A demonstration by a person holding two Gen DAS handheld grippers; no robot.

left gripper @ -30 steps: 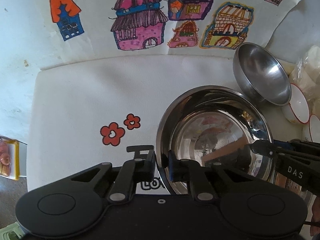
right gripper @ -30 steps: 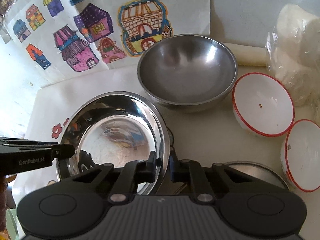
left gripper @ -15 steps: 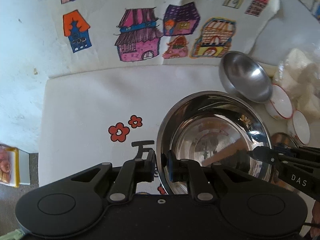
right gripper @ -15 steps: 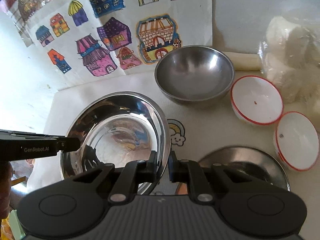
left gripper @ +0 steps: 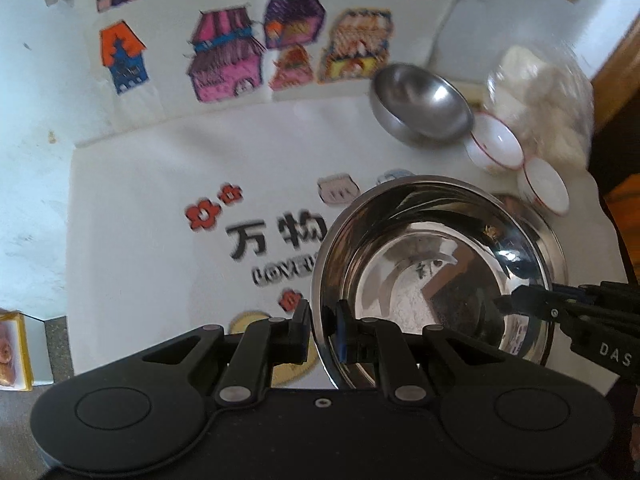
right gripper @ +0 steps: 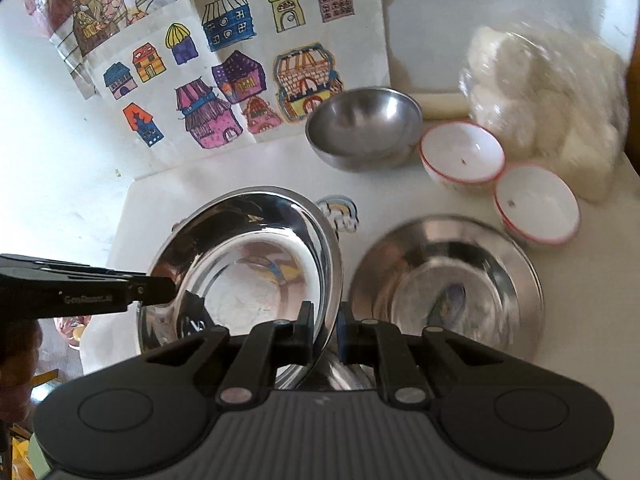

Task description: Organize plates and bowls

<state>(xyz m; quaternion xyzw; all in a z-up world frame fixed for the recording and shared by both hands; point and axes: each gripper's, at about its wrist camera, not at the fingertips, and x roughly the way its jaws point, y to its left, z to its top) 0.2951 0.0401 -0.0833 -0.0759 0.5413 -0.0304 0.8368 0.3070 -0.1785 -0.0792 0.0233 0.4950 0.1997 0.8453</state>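
Both grippers hold one shiny steel plate (left gripper: 436,264) above the table. My left gripper (left gripper: 323,330) is shut on its left rim. My right gripper (right gripper: 325,334) is shut on its right rim; the plate (right gripper: 256,268) tilts slightly there. The right gripper also shows at the plate's far rim in the left wrist view (left gripper: 520,300), and the left gripper in the right wrist view (right gripper: 158,290). A second steel plate (right gripper: 444,284) lies on the table to the right. A steel bowl (right gripper: 364,132) and two white red-rimmed bowls (right gripper: 460,156) (right gripper: 536,204) stand behind.
A white mat with printed flowers and characters (left gripper: 160,220) covers the table. Paper with drawn houses (right gripper: 240,76) leans on the wall. A plastic bag of white items (right gripper: 552,112) sits at the back right. The table's left edge drops to the floor (left gripper: 56,332).
Both grippers have lifted the steel plate higher and pulled back, so more of the mat and the second plate beneath now show.
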